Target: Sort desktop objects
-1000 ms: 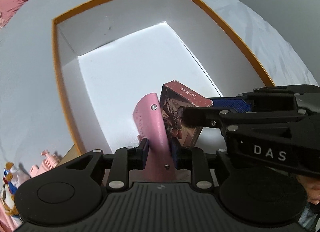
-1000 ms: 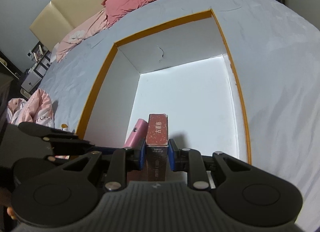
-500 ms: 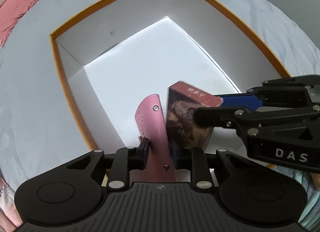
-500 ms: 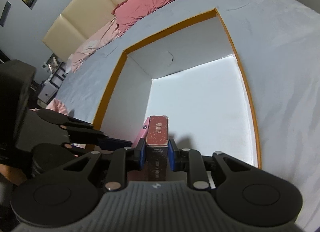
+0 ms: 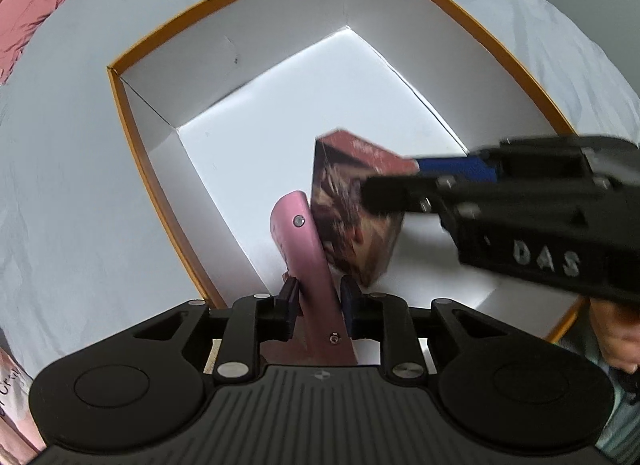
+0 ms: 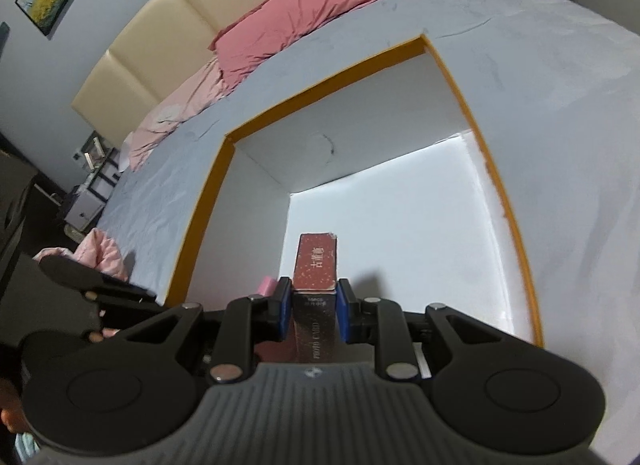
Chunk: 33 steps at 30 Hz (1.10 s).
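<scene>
Above a white box (image 5: 248, 37), left gripper (image 5: 318, 297) clamps an upright pink case (image 5: 304, 249); right gripper (image 6: 310, 305) clamps an upright red card box (image 6: 314, 261).

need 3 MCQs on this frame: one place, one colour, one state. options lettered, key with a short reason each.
1. Where is the card box?
A. on the bed
B. over the open white box
C. on a shelf

2. What colour is the white box's rim?
A. orange
B. green
C. black

3. What is the left hand-held gripper doing?
A. open, empty
B. shut on the pink item
C. shut on a pillow

Key: B, the box floor lies behind it, with the right hand-held gripper clamped on it; A, an orange edge runs round the opening; B, both pads press its sides.
</scene>
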{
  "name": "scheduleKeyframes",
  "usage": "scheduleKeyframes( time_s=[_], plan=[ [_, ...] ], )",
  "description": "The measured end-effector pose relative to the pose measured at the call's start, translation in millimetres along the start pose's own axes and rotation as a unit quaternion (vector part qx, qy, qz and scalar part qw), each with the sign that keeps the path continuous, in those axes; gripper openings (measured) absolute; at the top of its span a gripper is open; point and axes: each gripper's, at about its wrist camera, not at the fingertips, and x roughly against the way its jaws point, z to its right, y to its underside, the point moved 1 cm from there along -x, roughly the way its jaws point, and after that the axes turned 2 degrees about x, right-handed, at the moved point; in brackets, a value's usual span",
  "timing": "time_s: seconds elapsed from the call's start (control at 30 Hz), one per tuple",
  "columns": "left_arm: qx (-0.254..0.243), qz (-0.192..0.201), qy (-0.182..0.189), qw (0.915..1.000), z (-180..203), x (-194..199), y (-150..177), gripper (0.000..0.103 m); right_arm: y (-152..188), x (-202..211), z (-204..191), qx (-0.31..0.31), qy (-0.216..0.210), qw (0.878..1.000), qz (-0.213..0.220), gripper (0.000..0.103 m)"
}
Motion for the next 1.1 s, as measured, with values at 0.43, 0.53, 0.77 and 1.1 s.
scheduleKeyframes(
  time_s=[0.43, 0.53, 0.77, 1.1],
  plan=[
    [-0.014, -0.013, -0.006, 0.9998, -5, 0, -14, 0.035, 3, -4, 5, -0.013, -0.02, 1.0, -0.005, 0.024],
    [-0.012, -0.014, 0.005, 0.9998, -7, 1, -15, 0.035, 4, -3, 6, -0.015, -0.022, 1.0, -0.003, 0.024],
    [0.019, -0.007, 0.025, 0.9995, -18, 6, -15, 0.034, 5, -2, 5, -0.015, -0.022, 1.0, -0.005, 0.024],
    [0.085, 0.004, -0.001, 0.9964, -31, 10, -20, 0.034, 11, -2, 3, -0.01, -0.03, 0.999, -0.023, 0.024]
  ],
)
